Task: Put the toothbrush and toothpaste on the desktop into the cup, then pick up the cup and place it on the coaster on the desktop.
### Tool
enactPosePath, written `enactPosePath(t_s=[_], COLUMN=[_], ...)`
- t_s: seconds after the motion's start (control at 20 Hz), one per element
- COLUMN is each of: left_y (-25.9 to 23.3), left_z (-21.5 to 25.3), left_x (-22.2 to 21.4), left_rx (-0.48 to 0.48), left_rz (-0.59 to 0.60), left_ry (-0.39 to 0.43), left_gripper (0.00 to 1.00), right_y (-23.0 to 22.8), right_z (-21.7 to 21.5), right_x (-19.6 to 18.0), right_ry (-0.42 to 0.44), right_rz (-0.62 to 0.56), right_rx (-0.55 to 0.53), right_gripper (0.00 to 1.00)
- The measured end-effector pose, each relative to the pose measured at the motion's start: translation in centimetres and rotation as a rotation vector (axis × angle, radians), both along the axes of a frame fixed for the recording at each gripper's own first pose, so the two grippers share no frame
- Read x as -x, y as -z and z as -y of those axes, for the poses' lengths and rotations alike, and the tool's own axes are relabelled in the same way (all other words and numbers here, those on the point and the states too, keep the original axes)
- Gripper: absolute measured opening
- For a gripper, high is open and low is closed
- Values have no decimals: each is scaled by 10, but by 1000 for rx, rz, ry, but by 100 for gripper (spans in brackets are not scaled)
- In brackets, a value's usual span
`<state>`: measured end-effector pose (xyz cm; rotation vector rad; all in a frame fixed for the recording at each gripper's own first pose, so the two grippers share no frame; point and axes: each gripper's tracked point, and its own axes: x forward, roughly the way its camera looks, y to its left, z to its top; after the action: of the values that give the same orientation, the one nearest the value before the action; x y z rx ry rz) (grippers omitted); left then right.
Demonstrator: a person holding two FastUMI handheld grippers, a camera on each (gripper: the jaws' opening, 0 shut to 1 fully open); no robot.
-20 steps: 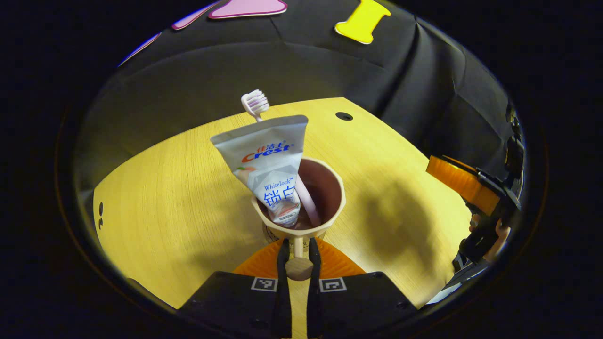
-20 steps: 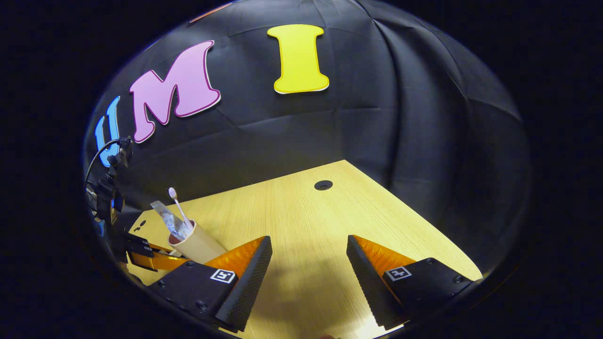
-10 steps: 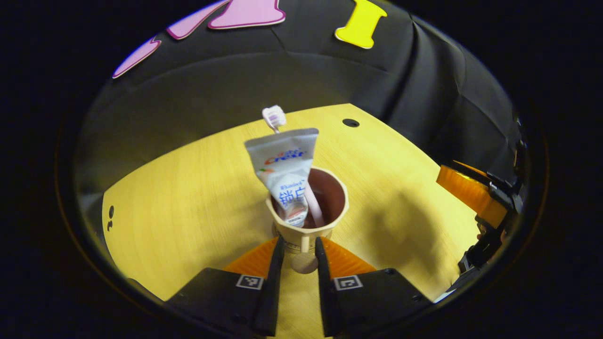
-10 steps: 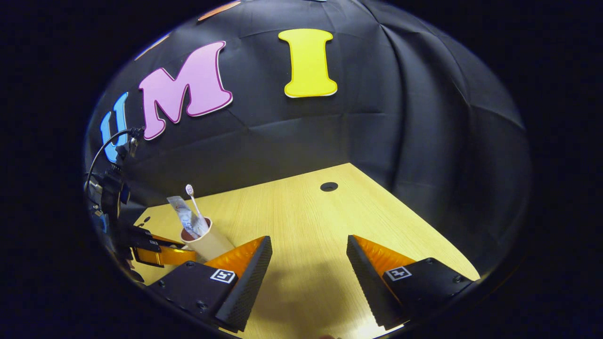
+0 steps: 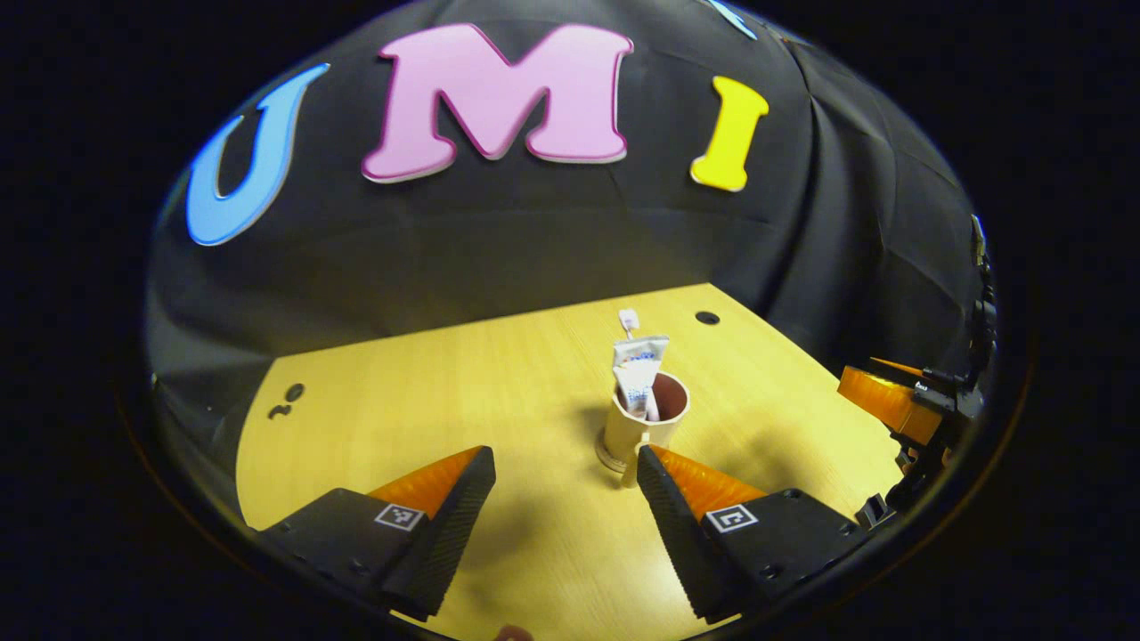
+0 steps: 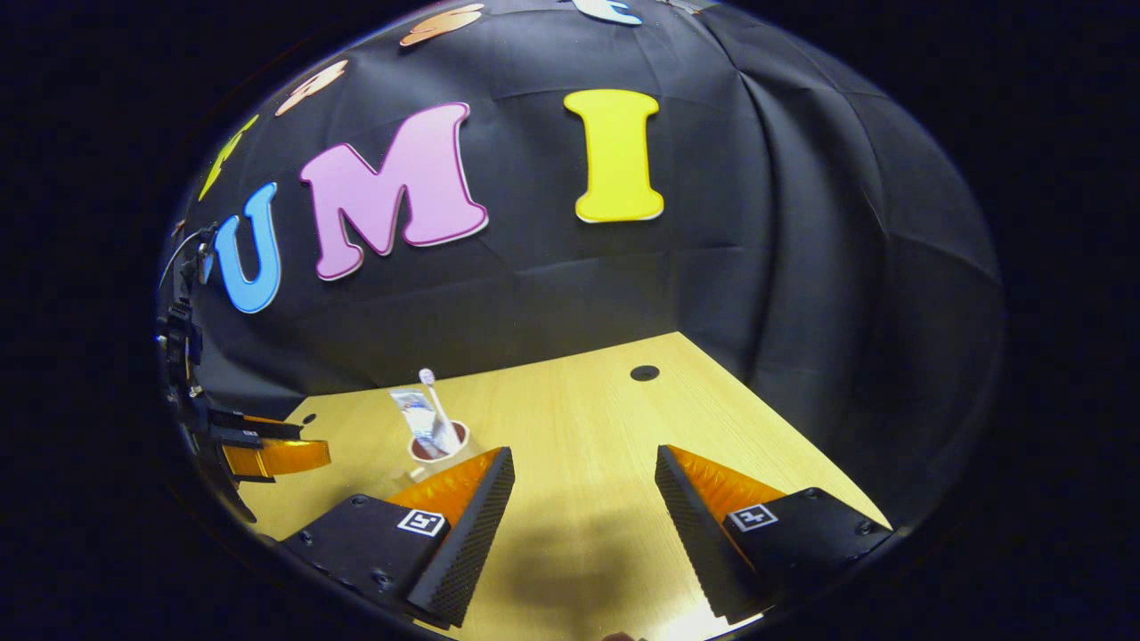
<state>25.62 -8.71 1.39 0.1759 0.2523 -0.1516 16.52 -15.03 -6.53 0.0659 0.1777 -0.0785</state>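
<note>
A beige cup (image 5: 643, 425) stands upright on the wooden desktop (image 5: 427, 392), on a small round coaster (image 5: 611, 459) whose rim shows at its base. A white toothpaste tube (image 5: 639, 372) and a pink toothbrush (image 5: 629, 318) stick up out of it. My left gripper (image 5: 561, 463) is open and empty, a short way back from the cup, with its right fingertip close to the cup's base. My right gripper (image 6: 585, 458) is open and empty over bare wood, with the cup (image 6: 436, 448), the tube (image 6: 411, 409) and the brush (image 6: 427, 378) off to its left.
The right gripper (image 5: 891, 399) shows at the right edge of the left gripper view, and the left gripper (image 6: 267, 454) at the left edge of the right gripper view. A cable hole (image 5: 706, 317) lies near the desk's far corner. Black cloth walls the desk behind and on the right.
My left gripper was shut on the cup's handle; it has opened, let go and drawn back, leaving the cup standing. The right gripper has stayed open and tilted up slightly.
</note>
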Motion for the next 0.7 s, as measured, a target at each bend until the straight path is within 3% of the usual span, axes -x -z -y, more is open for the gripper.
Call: enactPosePath(t_s=[0.7], left_y=[-83], left_z=[-66], left_x=[193], left_rx=[80], left_rz=[329], left_ry=[-106], left_gripper=[98], right_y=[-100], right_z=[-136], right_x=[142], right_ry=[-209], right_rz=[167], right_rx=[97], right_gripper=[98])
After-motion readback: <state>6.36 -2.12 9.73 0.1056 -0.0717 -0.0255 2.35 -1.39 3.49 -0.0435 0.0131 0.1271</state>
